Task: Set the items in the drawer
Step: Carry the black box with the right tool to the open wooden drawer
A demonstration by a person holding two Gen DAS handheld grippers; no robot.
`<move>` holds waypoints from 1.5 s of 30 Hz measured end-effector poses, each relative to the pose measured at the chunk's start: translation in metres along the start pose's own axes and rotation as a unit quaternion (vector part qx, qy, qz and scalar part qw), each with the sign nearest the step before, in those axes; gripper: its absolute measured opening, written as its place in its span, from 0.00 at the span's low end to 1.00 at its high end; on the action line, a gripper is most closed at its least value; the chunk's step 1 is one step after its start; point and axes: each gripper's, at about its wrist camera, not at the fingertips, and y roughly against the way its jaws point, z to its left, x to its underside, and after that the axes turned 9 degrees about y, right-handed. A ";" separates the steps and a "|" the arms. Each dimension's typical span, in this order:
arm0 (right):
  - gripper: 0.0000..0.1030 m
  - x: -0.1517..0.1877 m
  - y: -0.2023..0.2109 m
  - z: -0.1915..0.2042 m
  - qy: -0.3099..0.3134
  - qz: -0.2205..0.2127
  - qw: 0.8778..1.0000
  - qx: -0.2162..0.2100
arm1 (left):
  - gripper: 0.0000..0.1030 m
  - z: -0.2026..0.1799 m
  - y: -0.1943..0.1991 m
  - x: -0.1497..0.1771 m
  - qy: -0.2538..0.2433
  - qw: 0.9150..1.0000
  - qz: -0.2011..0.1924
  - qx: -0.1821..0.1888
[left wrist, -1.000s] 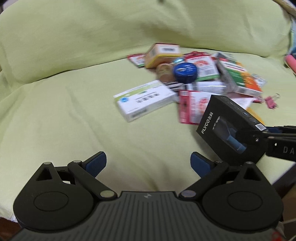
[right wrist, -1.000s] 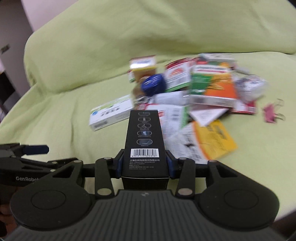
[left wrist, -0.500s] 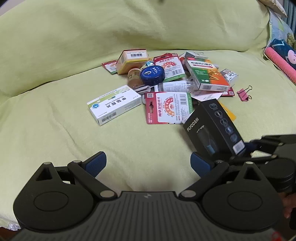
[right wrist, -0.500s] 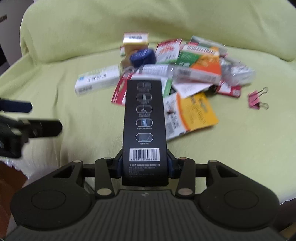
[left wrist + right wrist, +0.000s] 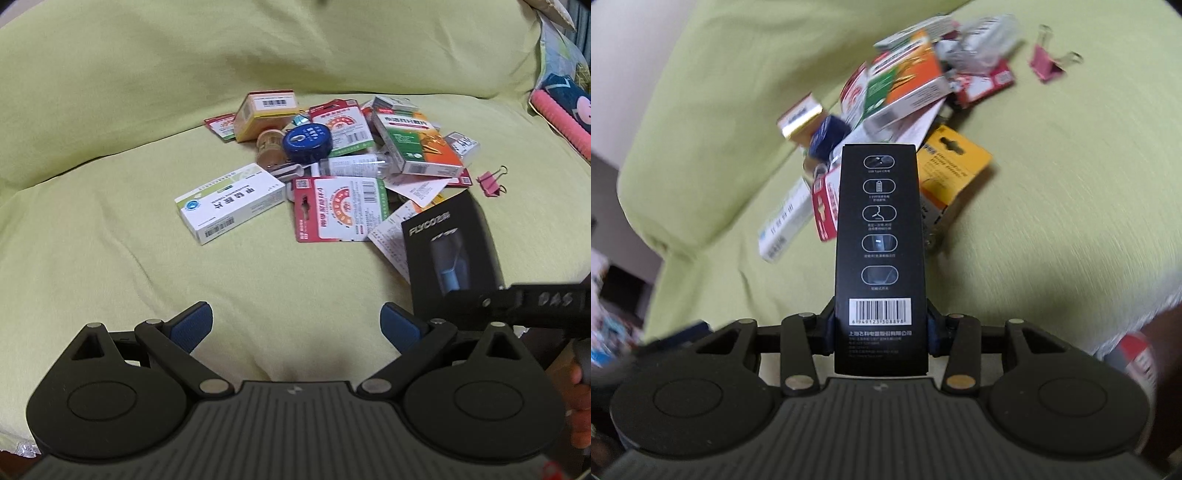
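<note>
My right gripper (image 5: pixel 881 325) is shut on a tall black box (image 5: pixel 881 236) with a barcode and icons, held above the green cushion. The left wrist view shows the same black box (image 5: pixel 448 254), labelled FLYCO, at the right, with the right gripper's arm (image 5: pixel 546 304) reaching in behind it. My left gripper (image 5: pixel 297 325) is open, blue pads apart, nothing between them, hovering over bare cushion in front of a pile of items: a white medicine box (image 5: pixel 231 206), a red card pack (image 5: pixel 338 208), a blue round tin (image 5: pixel 307 142) and a green-orange box (image 5: pixel 417 146).
A pink binder clip (image 5: pixel 493 181) lies right of the pile. A yellow box (image 5: pixel 266 114) stands at the pile's back. The green sofa back (image 5: pixel 258 55) rises behind. A pink and blue cushion (image 5: pixel 565 107) sits at far right. No drawer is in view.
The right gripper has drawn the black box back and to the right, tilting its view, and the pile now looks farther off. The left gripper stays open and has shifted slightly.
</note>
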 end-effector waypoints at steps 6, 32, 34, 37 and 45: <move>0.38 0.003 0.032 -0.009 -0.023 -0.033 0.999 0.011 | 0.96 -0.018 0.003 0.002 -0.015 1.000 0.001 0.016; 0.38 0.079 0.230 -0.062 -0.133 -0.219 0.957 0.138 | 0.96 -0.177 0.047 0.037 -0.185 0.965 -0.003 0.186; 0.38 0.086 0.242 -0.065 -0.141 -0.230 0.951 0.150 | 0.96 -0.189 0.051 0.043 -0.198 0.960 -0.002 0.199; 0.38 0.098 0.256 -0.068 -0.155 -0.244 0.943 0.168 | 0.96 -0.206 0.057 0.050 -0.216 0.952 0.000 0.215; 0.38 0.136 0.298 -0.077 -0.191 -0.277 0.918 0.211 | 0.96 -0.242 0.076 0.068 -0.257 0.932 0.001 0.255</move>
